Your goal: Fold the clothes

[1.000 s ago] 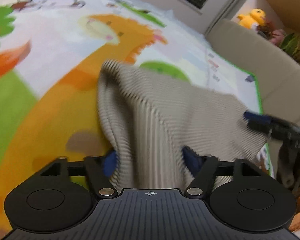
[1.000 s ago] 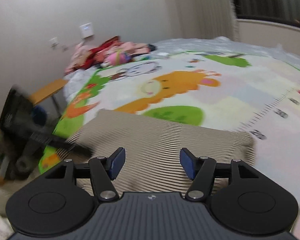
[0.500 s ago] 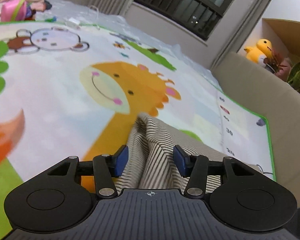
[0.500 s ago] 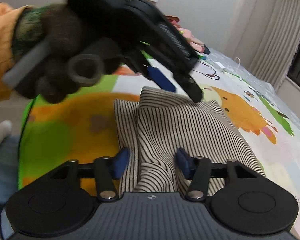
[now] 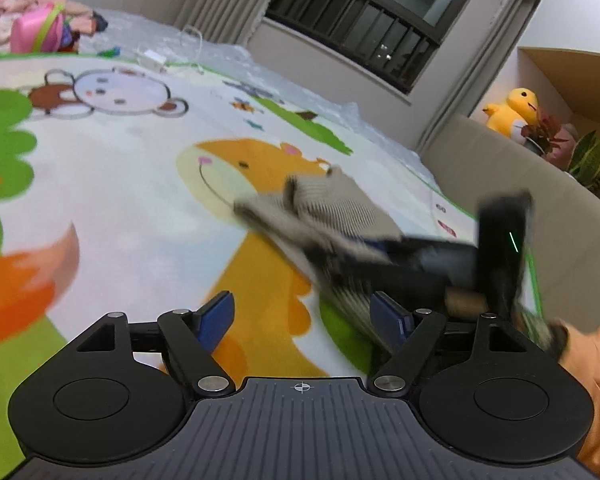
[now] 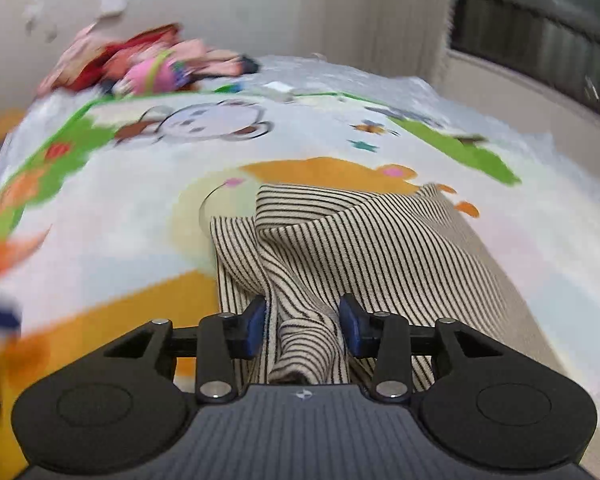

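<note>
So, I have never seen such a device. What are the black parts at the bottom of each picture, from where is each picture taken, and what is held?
The black parts are hand-held tools, each with two blue-tipped fingers; a person carries one in each hand. A camera on each tool looks forward along its fingers, so you get one picture per tool.

The left gripper is open and holds nothing. Its picture also shows the other tool from the side, blurred by motion, carrying cloth.

The right gripper is closed on a bunched edge of the striped garment, beige with dark stripes.

Beneath lies a colourful play mat with cartoon animals. Far back is a pile of clothes and a yellow plush toy.
</note>
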Motion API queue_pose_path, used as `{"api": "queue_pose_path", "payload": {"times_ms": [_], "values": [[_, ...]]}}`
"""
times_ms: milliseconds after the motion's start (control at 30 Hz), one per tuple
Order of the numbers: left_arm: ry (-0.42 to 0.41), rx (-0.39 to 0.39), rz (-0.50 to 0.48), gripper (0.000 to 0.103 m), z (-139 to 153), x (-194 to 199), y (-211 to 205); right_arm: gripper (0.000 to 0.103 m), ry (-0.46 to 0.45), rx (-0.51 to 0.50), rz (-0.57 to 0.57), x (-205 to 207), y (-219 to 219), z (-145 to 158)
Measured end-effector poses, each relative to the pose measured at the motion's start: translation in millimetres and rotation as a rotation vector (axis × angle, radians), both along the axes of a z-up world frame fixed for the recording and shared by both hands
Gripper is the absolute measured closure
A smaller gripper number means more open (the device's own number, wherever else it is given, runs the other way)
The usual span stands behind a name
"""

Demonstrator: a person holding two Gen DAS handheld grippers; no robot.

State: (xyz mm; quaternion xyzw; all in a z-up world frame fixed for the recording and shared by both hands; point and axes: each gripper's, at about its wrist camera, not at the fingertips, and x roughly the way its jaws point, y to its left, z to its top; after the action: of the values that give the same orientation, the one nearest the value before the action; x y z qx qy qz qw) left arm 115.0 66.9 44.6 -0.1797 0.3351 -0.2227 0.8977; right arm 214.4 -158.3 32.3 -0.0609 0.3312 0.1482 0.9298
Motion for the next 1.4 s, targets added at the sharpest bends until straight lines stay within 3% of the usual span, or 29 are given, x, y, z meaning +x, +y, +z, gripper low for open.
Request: {"api": "queue_pose_path", "payload": {"times_ms": [100,200,300,400,467,567,633,733,1033,1400], "values": [[0.01,-0.001,-0.015,0.017,-6,-3,-3,0.049,0.066,0.175,-0.021,1,-19,10],[0.019,-0.005,-0.023,0.015,-10,-4,-7,0.048,0.081,0.291,-0.038,-22,-44,27],[0.022,-0.017,-0.023,0.012,-15,0,-12,0.047,-0.077,0.21,-0.114,-65,-78,38],[-0.002,-0.046,-0.01,0.008,-20,9,-22,0.029,-0.235,0.128,-0.189,-108,-112,49],[-0.034,-0.056,0.024,0.005,-22,20,-30,0.027,-0.3,0.086,-0.243,-131,-134,46],[-0.092,0.012,0.1,0.003,-31,42,-46,0.027,-0.196,0.142,-0.321,-134,-157,-8],[-0.087,0.087,0.102,0.0,-45,56,-58,0.025,-0.166,0.181,-0.342,-132,-162,-23],[-0.12,0.16,0.099,0.0,-49,55,-68,0.019,-0.149,0.165,-0.371,-125,-158,-24],[-0.152,0.262,0.117,0.0,-51,47,-81,0.014,-0.156,0.117,-0.394,-119,-152,-27],[-0.154,0.284,0.129,0.0,-50,43,-83,0.009,-0.163,0.065,-0.414,-115,-149,-28]]}}
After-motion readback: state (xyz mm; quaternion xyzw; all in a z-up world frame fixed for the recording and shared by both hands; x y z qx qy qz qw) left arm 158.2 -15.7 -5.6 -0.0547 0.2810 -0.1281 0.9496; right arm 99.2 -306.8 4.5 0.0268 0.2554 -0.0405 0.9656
